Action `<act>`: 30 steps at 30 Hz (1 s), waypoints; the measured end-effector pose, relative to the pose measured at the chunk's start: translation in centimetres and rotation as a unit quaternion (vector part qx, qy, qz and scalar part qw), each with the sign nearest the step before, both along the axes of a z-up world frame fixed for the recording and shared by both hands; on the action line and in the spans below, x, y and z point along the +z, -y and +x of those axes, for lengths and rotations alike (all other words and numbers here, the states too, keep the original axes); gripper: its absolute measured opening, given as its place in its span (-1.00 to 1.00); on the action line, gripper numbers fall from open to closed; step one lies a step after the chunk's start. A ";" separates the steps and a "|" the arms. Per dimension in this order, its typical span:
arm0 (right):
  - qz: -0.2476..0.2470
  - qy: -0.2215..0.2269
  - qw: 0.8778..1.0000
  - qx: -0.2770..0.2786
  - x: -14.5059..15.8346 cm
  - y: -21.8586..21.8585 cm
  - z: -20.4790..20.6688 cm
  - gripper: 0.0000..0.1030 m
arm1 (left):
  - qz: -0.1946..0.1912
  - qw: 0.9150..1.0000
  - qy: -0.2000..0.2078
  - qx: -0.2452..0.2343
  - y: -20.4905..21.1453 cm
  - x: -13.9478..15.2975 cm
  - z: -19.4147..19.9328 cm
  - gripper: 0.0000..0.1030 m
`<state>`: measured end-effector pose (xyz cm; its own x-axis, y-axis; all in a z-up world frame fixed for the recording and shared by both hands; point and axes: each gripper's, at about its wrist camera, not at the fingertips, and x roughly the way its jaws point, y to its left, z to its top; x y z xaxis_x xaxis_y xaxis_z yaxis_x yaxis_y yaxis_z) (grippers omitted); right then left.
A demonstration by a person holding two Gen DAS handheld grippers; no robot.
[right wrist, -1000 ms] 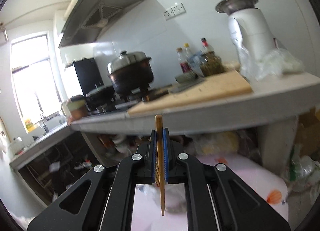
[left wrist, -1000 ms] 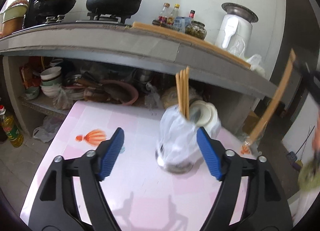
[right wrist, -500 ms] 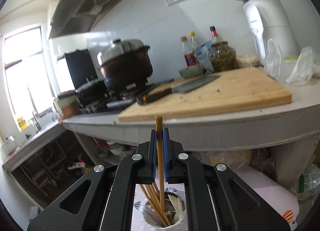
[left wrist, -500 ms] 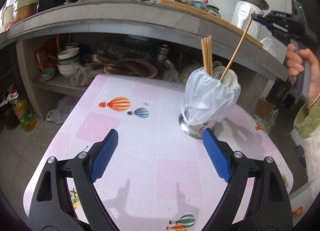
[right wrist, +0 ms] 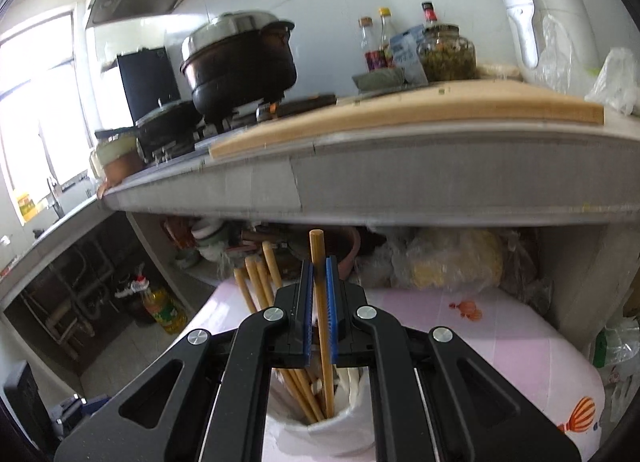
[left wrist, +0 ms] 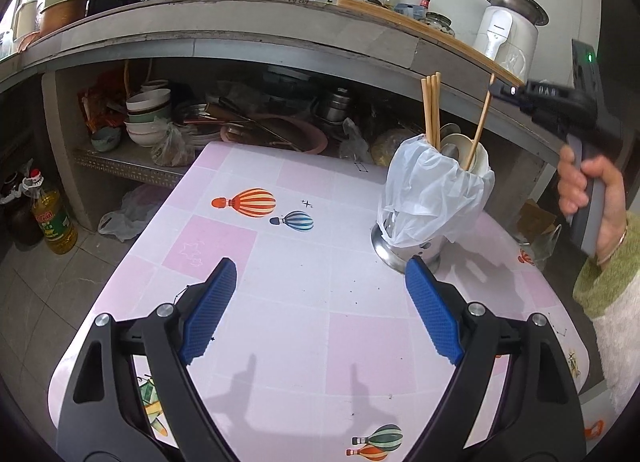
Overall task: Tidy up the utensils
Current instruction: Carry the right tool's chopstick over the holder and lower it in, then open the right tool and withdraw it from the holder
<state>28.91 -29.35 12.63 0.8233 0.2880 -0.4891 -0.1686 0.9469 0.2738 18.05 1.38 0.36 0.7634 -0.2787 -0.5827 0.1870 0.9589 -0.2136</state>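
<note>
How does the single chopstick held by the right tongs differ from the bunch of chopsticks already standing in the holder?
The single chopstick is pinched near its top by the right tongs; the bunch of chopsticks is free of any grip. The single chopstick leans out to one side, while the bunch stands close to upright, packed together. Both are plain wood with lower ends inside the bag-covered holder. The left tongs hang open, holding nothing.

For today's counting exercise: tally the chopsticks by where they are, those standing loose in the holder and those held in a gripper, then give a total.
Chopsticks standing loose in the holder: 4
Chopsticks held in the right gripper, lower end inside the holder: 1
Total: 5
</note>
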 end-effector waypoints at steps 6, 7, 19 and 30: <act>-0.010 -0.021 1.000 0.003 -2.2 -0.2 -0.8 -0.87 | -0.002 1.000 0.002 -0.001 0.1 0.1 -0.2 0.61; -0.010 -0.018 1.000 0.000 -2.3 0.0 -1.0 -0.87 | -0.002 1.000 0.003 -0.002 0.1 0.1 -0.3 0.62; 0.011 -0.039 0.999 -0.020 -1.5 1.2 -2.3 -0.47 | -0.011 1.000 0.013 -0.007 0.2 1.0 -1.8 0.64; -0.009 -0.060 0.995 -0.085 -3.2 0.0 -14.8 0.63 | -0.020 1.000 0.012 -0.016 -0.3 1.6 -3.2 0.70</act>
